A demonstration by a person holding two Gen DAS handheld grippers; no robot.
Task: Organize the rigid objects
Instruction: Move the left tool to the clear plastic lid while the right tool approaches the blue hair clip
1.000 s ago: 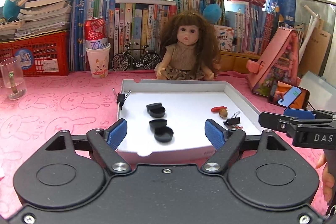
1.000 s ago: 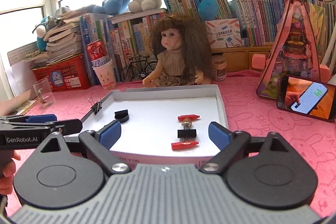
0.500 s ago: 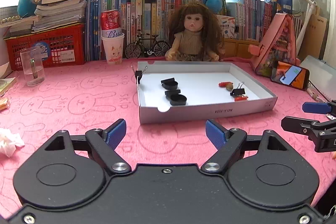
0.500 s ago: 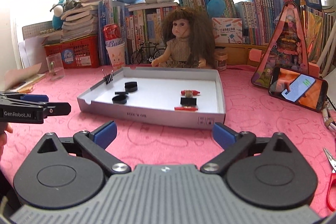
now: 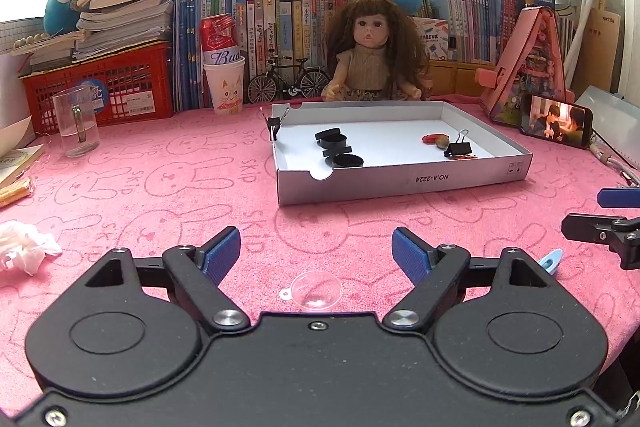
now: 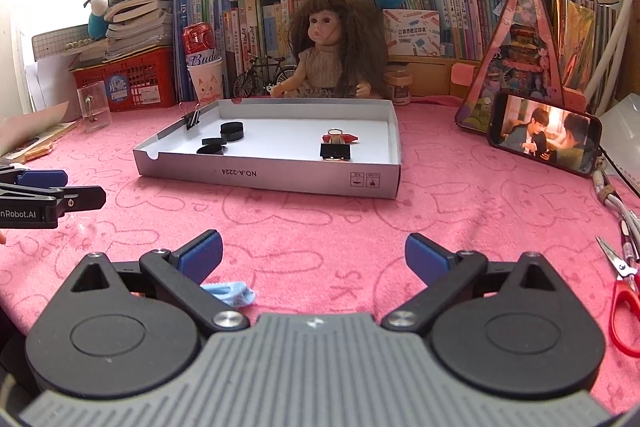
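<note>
1. The table (image 5: pixel 168 195) is covered with a pink cloth that has a rabbit pattern.
2. A shallow white box tray (image 5: pixel 400 183) lies near the middle of it.
3. A clear glass mug (image 5: pixel 76 127) stands at the left, in front of a red crate (image 5: pixel 132 87).
4. A paper cup (image 5: pixel 224 87) with a can in it stands near the books.
5. A doll (image 5: pixel 370 55) sits behind the tray.
6. A phone (image 6: pixel 544 139) leans at the right side.
7. Red scissors (image 6: pixel 622 291) lie at the right edge.
8. A small clear dome (image 5: pixel 316 291) and a light blue piece (image 6: pixel 232 293) lie on the near cloth.
9. A crumpled tissue (image 5: pixel 22 247) lies at the left.
</note>
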